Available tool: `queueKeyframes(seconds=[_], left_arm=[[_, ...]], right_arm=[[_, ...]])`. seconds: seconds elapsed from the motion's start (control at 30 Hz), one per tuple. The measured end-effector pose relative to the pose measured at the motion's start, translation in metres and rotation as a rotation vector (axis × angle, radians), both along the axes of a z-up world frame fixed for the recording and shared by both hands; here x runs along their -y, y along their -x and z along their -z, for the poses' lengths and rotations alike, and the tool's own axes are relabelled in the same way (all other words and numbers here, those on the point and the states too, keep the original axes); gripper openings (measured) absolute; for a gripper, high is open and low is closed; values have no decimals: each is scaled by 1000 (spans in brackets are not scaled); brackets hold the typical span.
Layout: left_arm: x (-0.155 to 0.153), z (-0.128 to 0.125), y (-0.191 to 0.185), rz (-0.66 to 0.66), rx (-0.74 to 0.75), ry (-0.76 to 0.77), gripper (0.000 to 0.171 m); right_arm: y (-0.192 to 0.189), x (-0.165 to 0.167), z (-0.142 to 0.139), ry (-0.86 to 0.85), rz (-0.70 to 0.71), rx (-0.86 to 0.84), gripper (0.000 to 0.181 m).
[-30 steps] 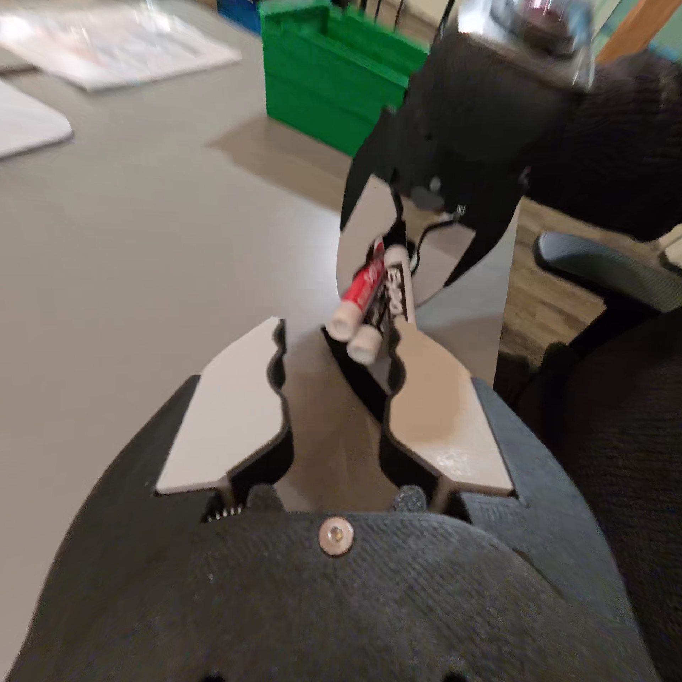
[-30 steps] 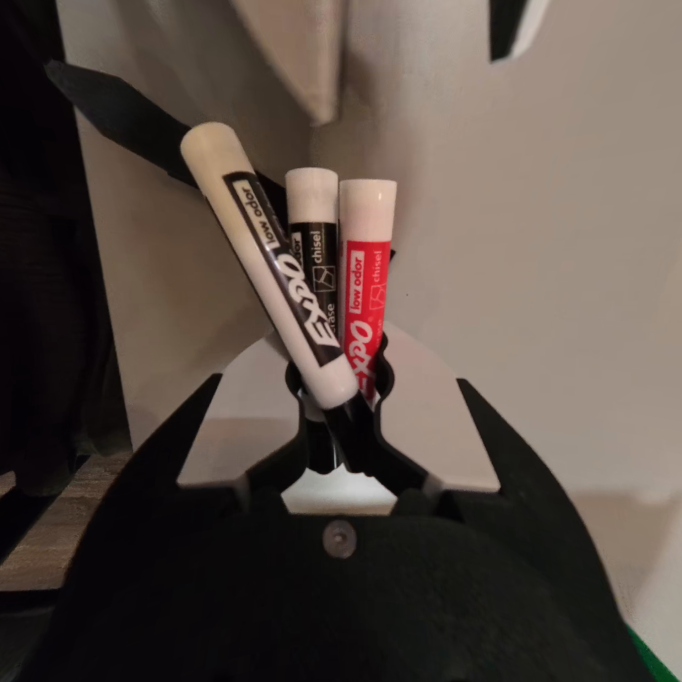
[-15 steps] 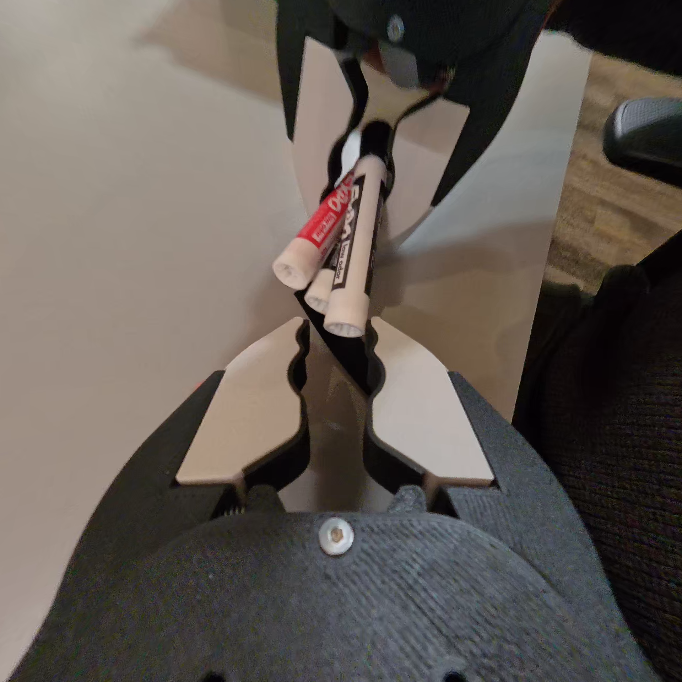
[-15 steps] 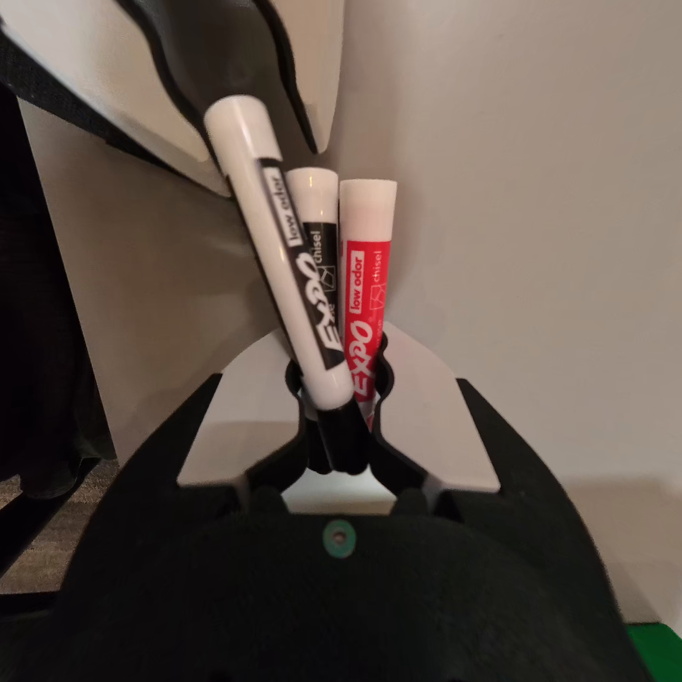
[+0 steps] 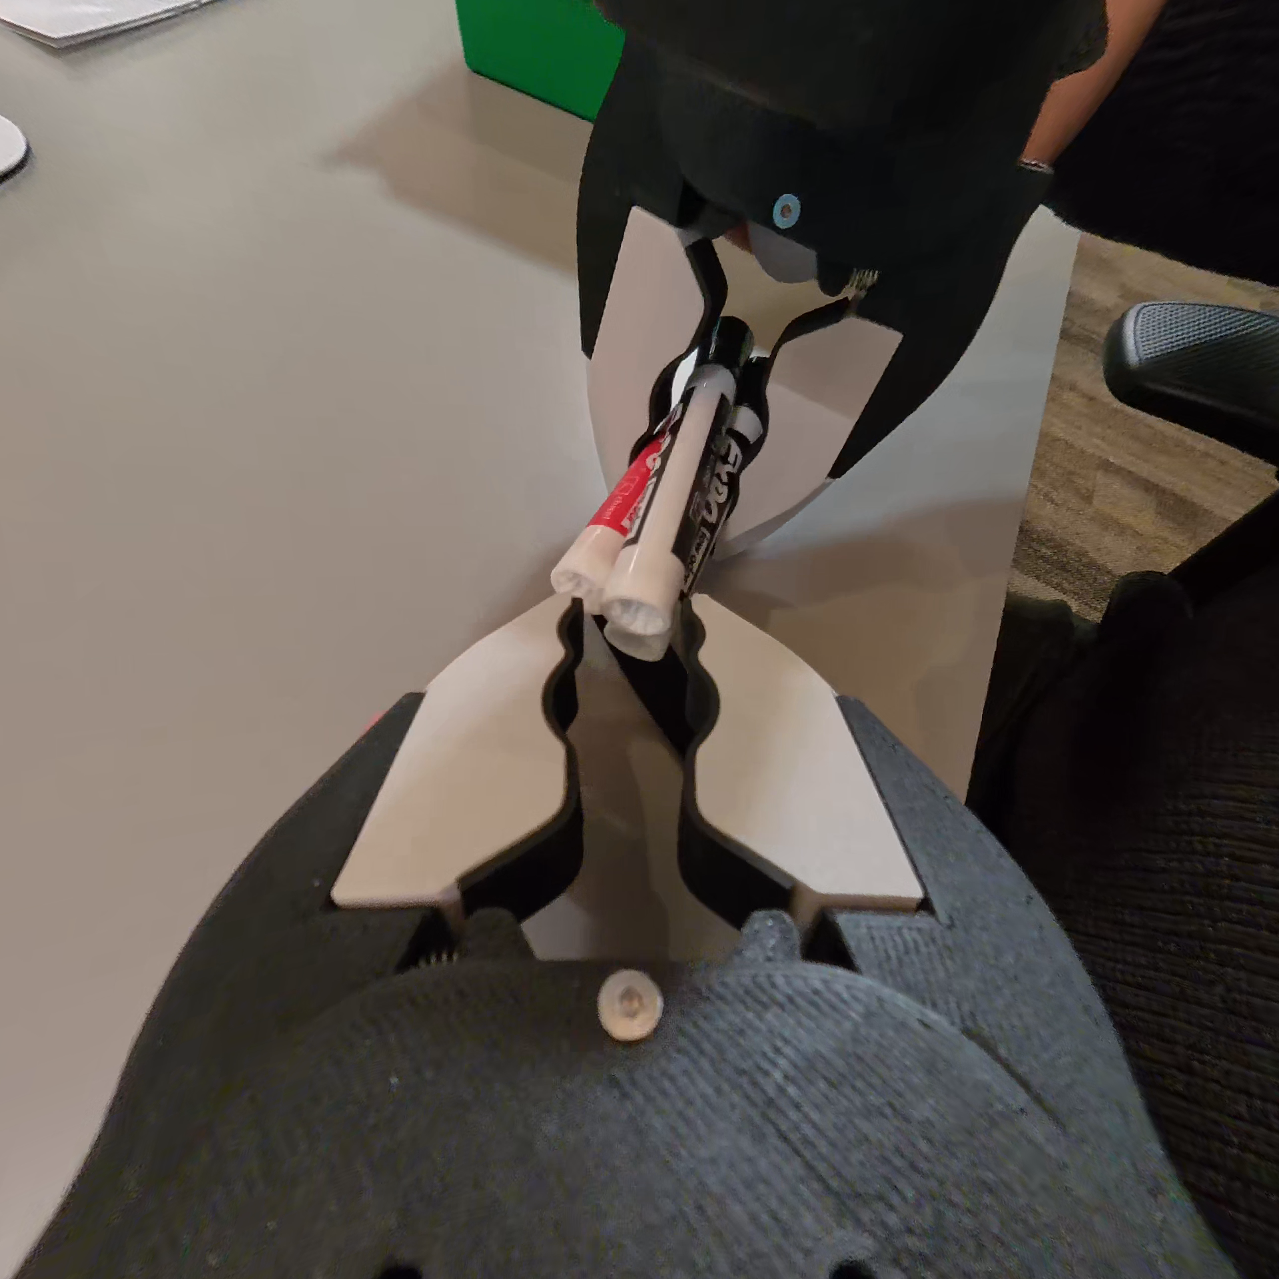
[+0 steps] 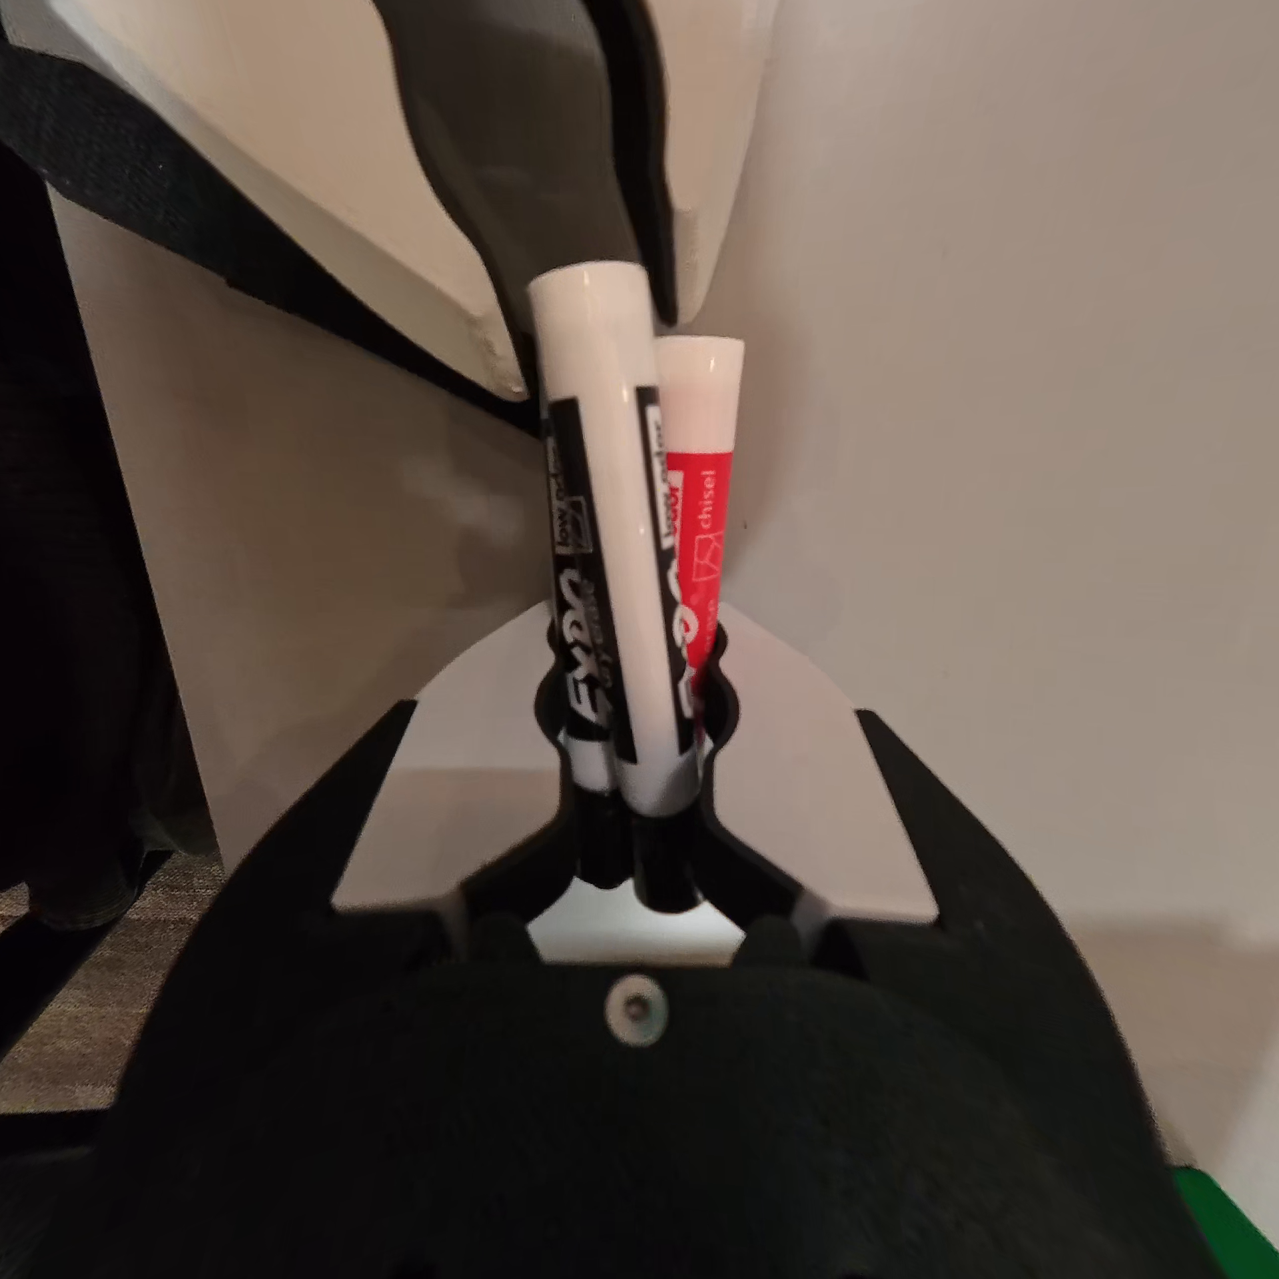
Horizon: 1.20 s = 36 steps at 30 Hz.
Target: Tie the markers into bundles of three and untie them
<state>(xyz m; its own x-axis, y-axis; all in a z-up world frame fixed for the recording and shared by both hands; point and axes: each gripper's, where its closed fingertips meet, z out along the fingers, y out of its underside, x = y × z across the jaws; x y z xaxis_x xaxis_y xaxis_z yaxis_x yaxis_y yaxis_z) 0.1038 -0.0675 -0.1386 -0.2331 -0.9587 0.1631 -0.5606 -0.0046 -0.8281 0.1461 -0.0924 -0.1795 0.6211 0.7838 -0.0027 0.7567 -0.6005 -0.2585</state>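
Note:
My right gripper (image 6: 637, 623) is shut on three markers by their cap ends, with the butt ends pointing away. A black-labelled marker (image 6: 609, 484) lies on top and a red-labelled marker (image 6: 699, 498) is to its right. A second black-labelled marker (image 6: 578, 657) is mostly hidden under them. In the left wrist view the right gripper (image 5: 699, 443) holds the bundle (image 5: 664, 512) pointing at my left gripper (image 5: 633, 609). The left gripper's jaws are narrowly open. The markers' white butt ends sit right at its fingertips (image 5: 695, 623), and I cannot see contact.
The grey table (image 5: 277, 415) ends at an edge to the right. A green crate (image 5: 540, 41) stands at the back and papers (image 5: 90, 14) lie at the far left. A black office chair armrest (image 5: 1190, 360) and a person's dark clothing are to the right. The gap from one gripper's tips to the other's is roughly 7 centimetres.
The tilted black marker has swung into line with the other two. My left gripper's jaws have narrowed and it has come up to the markers' butt ends.

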Motion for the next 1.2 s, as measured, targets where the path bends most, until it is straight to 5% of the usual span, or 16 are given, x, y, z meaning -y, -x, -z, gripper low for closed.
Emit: queueKeyframes(seconds=[0.57, 1.07, 1.13, 1.2], left_arm=[[-6, -10, 0, -30, 43, 73, 38], [-13, 3, 5, -34, -26, 41, 55], [-18, 4, 11, -24, -44, 4, 51], [-26, 4, 19, -5, -48, -48, 22]], right_arm=[[6, -3, -8, -30, -18, 18, 36], [-12, -13, -14, -83, 114, 20, 36], [-15, -12, -13, -78, 129, 15, 36], [-17, -10, -12, -67, 140, 6, 36]])
